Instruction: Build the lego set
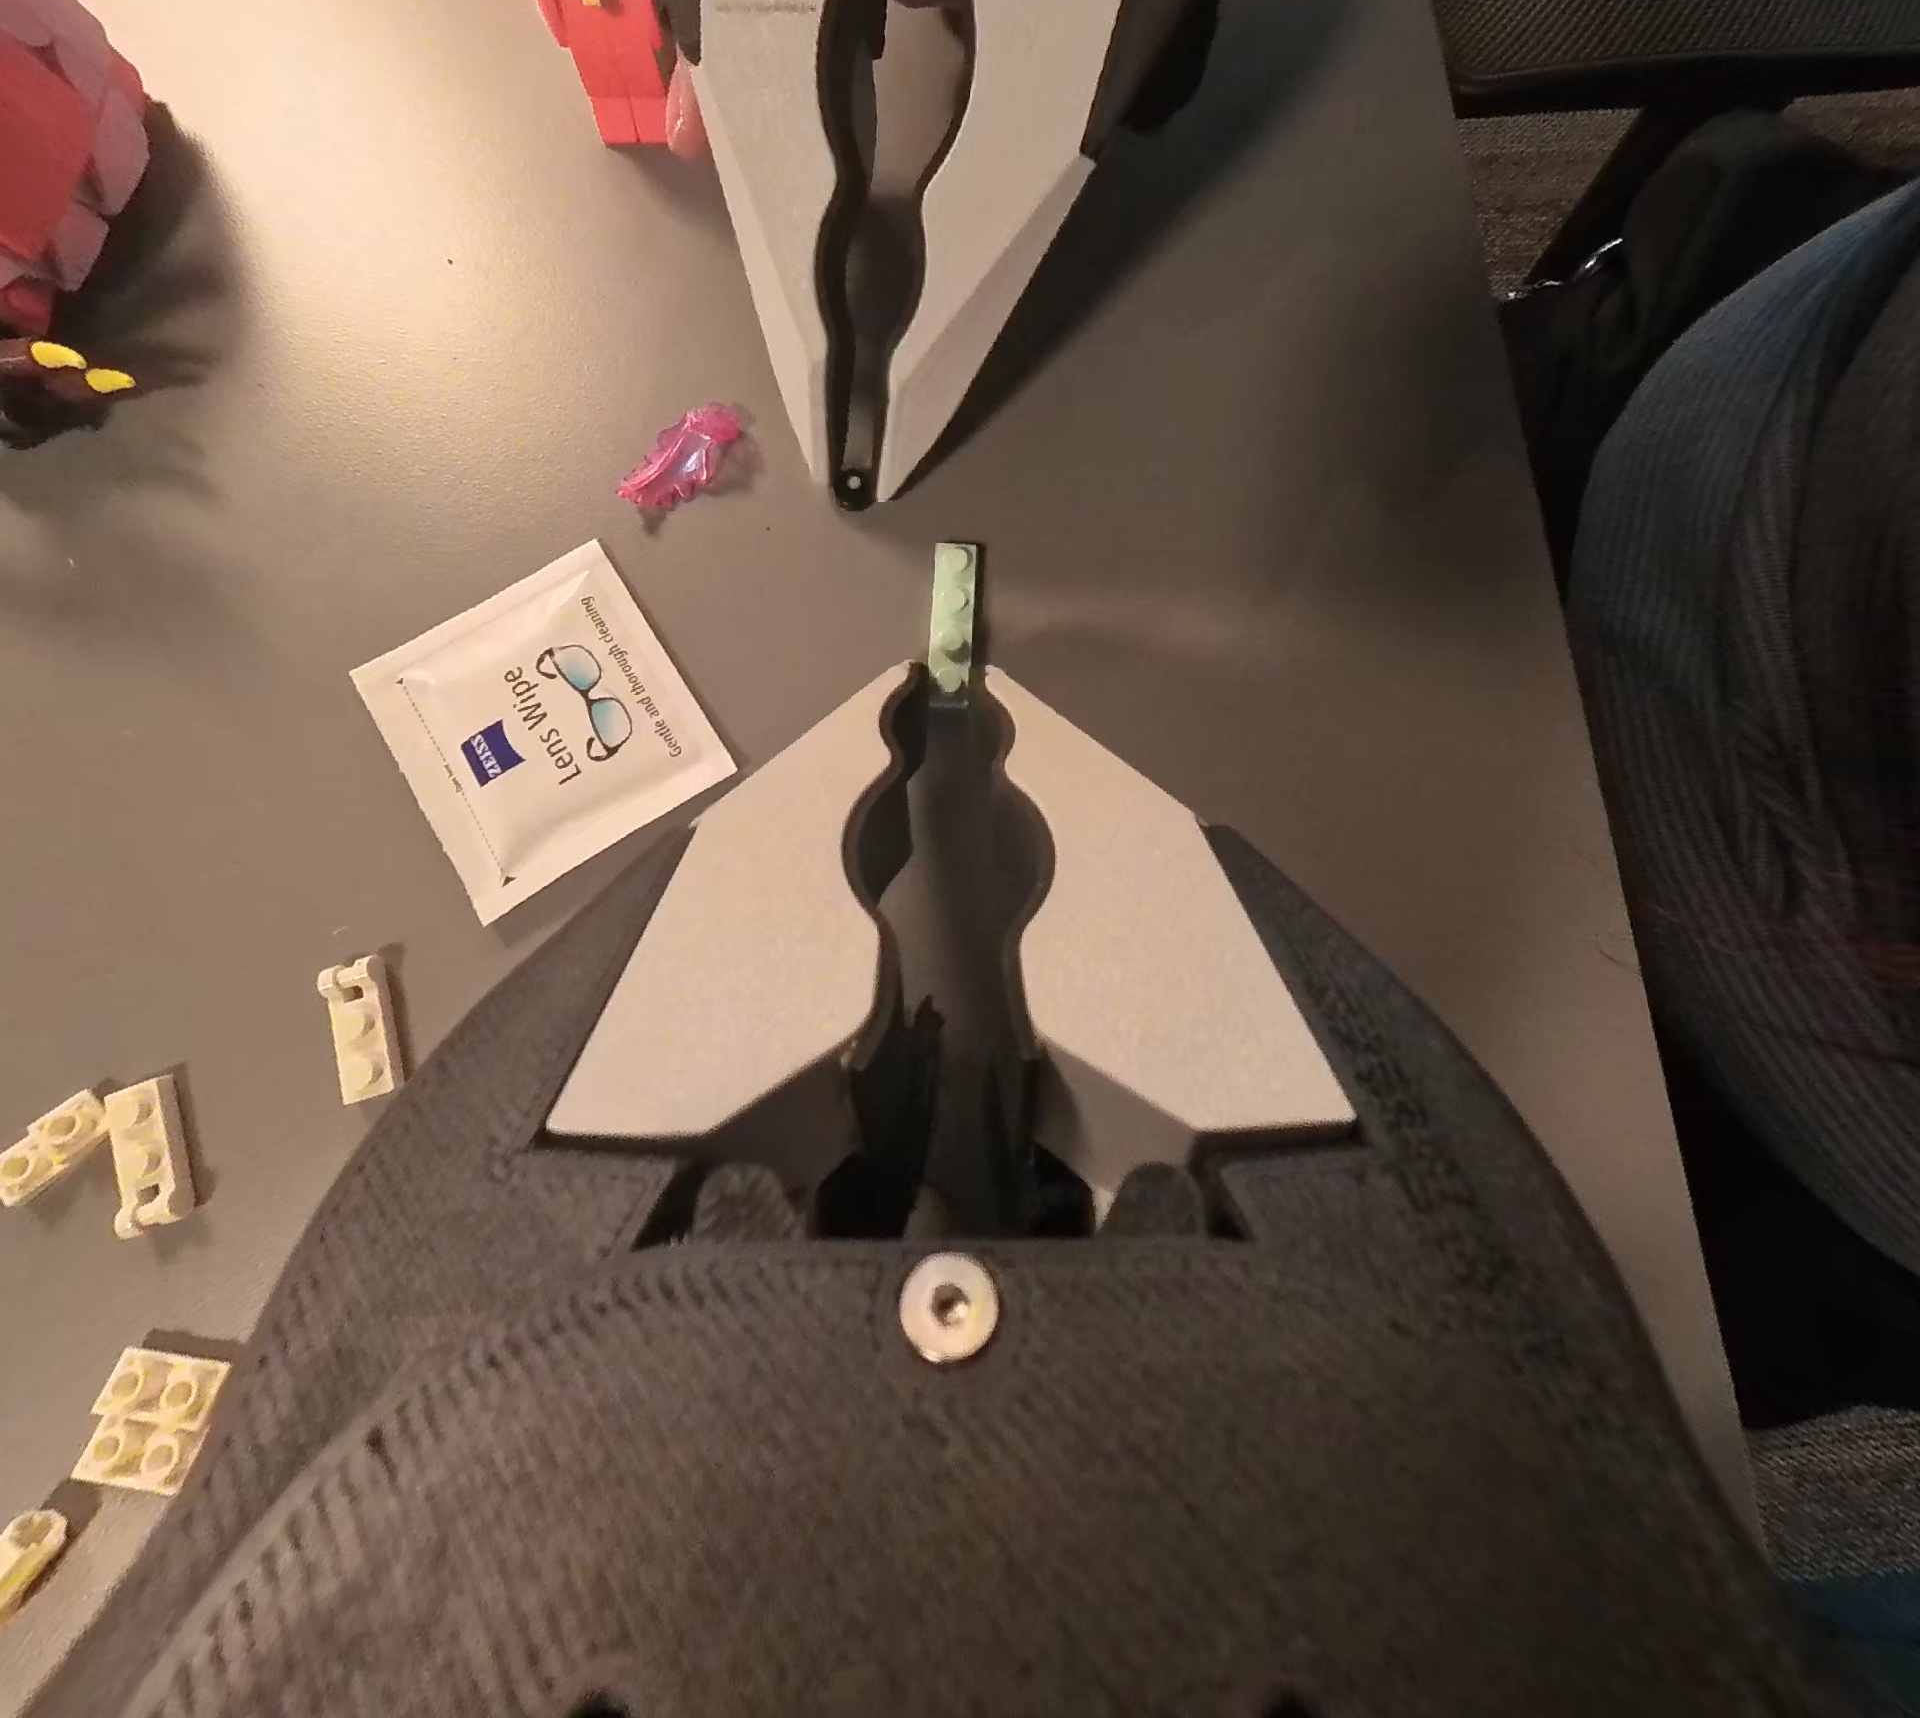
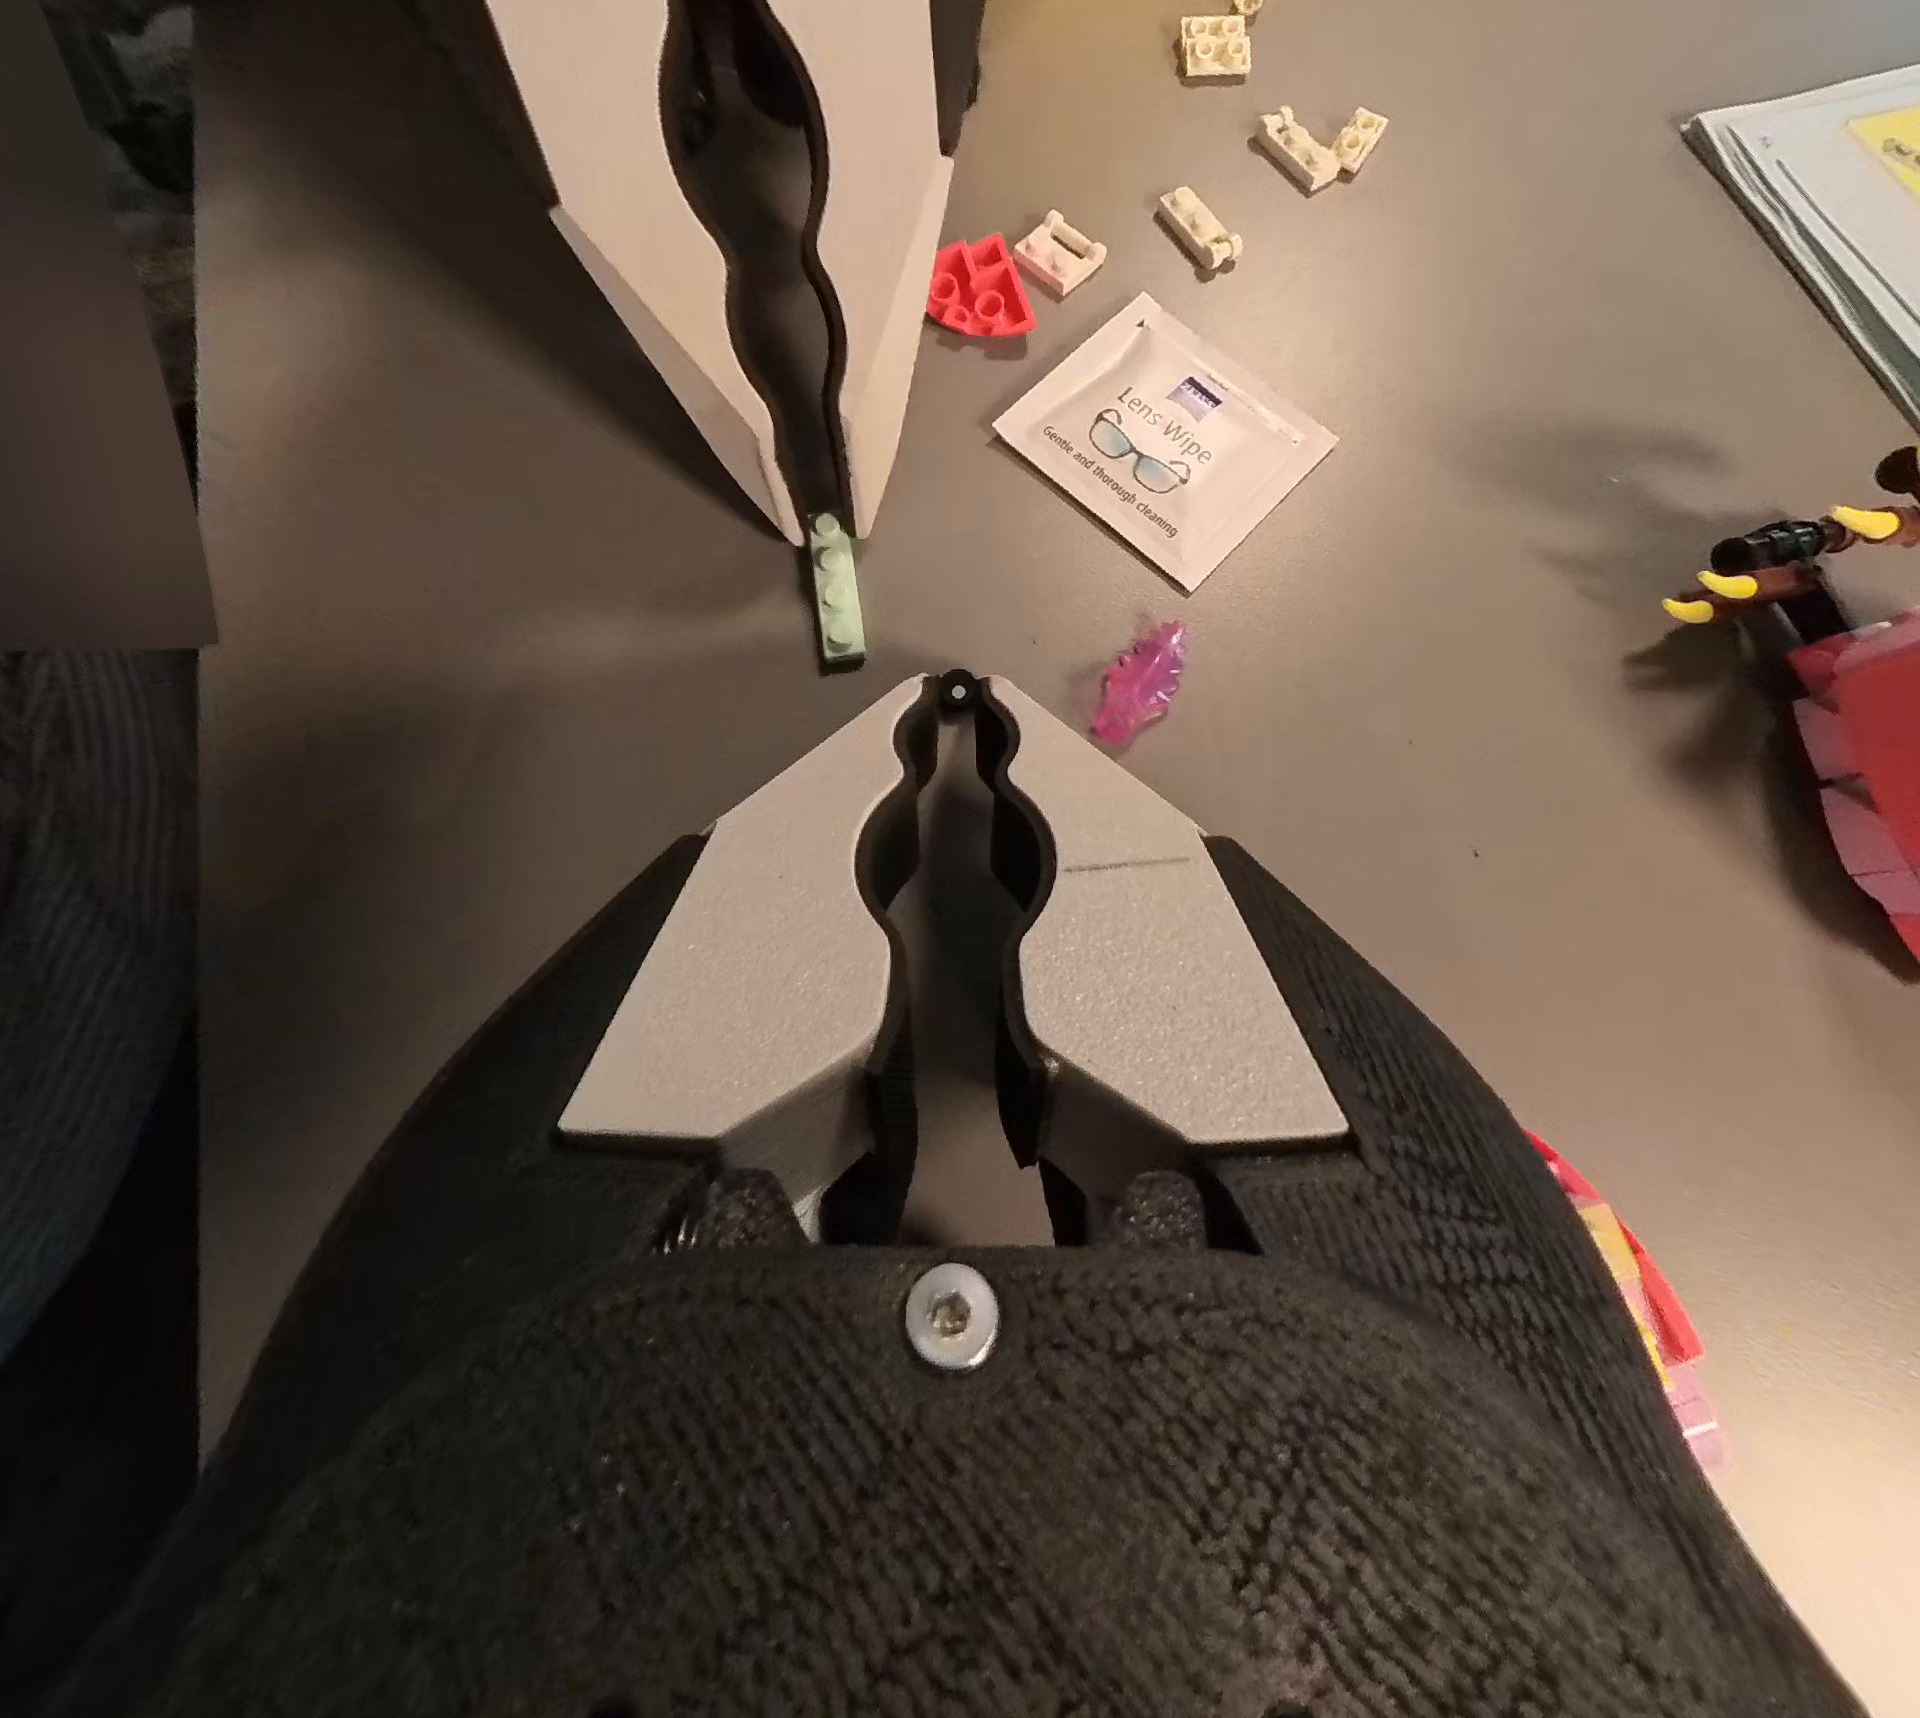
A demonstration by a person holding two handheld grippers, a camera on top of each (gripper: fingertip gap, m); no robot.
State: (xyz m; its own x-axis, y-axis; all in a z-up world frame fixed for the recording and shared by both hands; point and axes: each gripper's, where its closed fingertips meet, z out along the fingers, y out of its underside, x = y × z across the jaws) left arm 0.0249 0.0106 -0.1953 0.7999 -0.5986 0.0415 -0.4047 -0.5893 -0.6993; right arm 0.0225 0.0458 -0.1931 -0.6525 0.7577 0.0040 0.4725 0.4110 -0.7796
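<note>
grey table [image 2: 1455, 941] with cream bricks [image 2: 1214, 45], white sachet [image 2: 1164, 440]

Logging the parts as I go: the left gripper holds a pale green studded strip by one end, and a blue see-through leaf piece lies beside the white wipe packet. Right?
Not quite: the leaf piece is pink, not blue, as the right wrist view shows. The left gripper does hold the green strip by one end, near the wipe packet.

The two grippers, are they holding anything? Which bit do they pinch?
The left gripper pinches a pale green studded plate by one end; the rest sticks out. The right gripper pinches a tiny black round piece at its very fingertips.
</note>
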